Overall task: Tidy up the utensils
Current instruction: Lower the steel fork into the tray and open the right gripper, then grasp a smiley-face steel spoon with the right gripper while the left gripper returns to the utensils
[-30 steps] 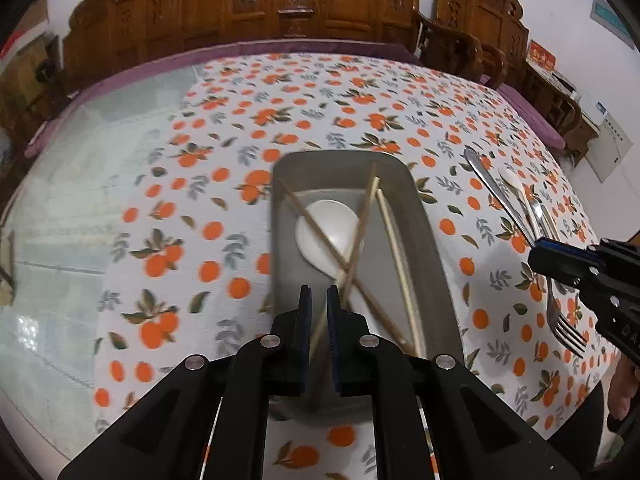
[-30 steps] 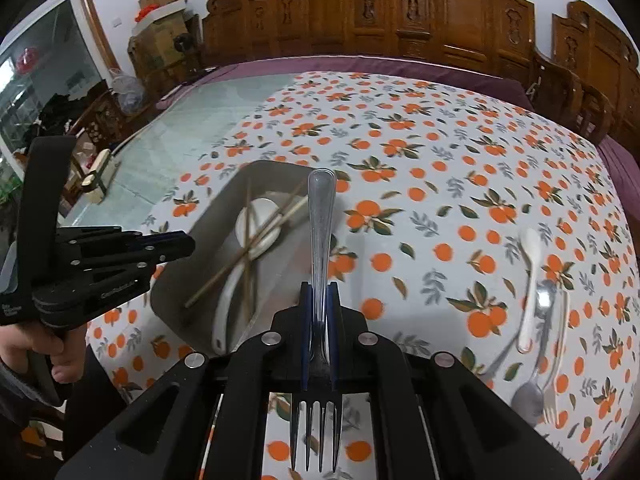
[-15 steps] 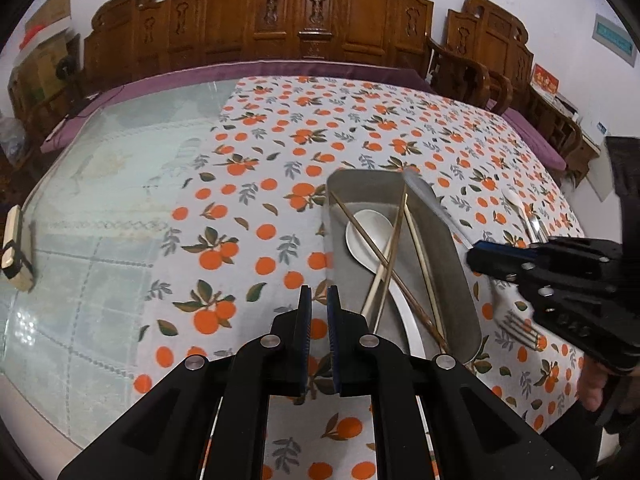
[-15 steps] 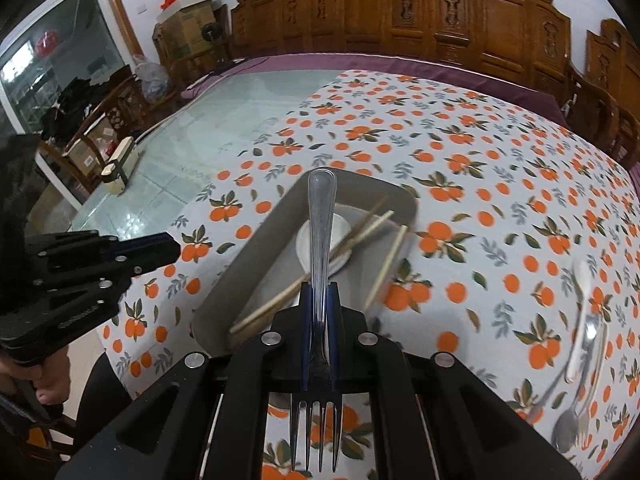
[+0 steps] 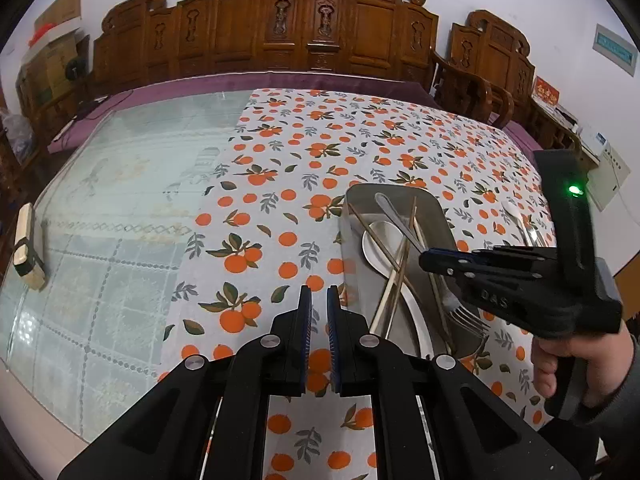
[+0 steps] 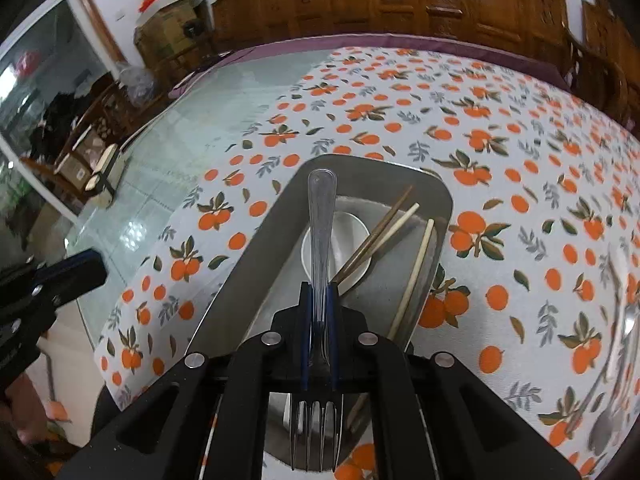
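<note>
The right gripper has its jaws clamped on the metal fork, and it holds the fork above the steel tray. The handle points to the far end of the tray and the prongs point back toward the person. Inside the tray lie a white spoon and several chopsticks, crossing each other. The left gripper hangs over the orange-print tablecloth just left of the tray, jaws nearly together, with nothing between them. More cutlery lies on the cloth, right of the tray.
</note>
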The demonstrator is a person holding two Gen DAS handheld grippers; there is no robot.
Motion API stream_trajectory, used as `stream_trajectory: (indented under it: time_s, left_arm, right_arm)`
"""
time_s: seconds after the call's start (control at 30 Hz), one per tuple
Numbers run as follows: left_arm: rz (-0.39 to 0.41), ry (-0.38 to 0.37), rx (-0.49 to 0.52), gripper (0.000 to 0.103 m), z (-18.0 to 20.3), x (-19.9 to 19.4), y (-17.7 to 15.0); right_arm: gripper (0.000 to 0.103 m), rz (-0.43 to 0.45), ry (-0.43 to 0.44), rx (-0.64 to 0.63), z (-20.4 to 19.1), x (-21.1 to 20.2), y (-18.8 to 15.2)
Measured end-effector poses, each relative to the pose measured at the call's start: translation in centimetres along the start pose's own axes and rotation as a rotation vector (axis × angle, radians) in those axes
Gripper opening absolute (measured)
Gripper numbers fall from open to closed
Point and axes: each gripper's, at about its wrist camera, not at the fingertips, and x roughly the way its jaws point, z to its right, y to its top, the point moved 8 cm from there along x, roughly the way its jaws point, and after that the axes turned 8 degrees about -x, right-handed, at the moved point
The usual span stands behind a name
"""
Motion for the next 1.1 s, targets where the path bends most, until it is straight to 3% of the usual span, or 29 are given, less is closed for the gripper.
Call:
stream_trajectory:
  time_s: [0.4, 0.67, 1.1]
  left_arm:
    - [0.003, 0.002, 0.007, 0.007, 0.3, -0.5, -0.2]
    - [0.019, -0.02, 0.016, 0.007, 2.6, -1.4, -0.1]
    - [0.016, -0.066, 0.066, 0.011, 7.7, -1.0, -0.6]
  right_arm:
    - [0.011, 0.015, 0.012, 0.006, 0.5, 0.0, 0.0]
    - [0.011, 0.089, -0.026, -0.066, 1.5, -5.6, -0.9]
    - [0.011, 0.152, -0.108, -0.055, 6.5, -14.9, -6.8]
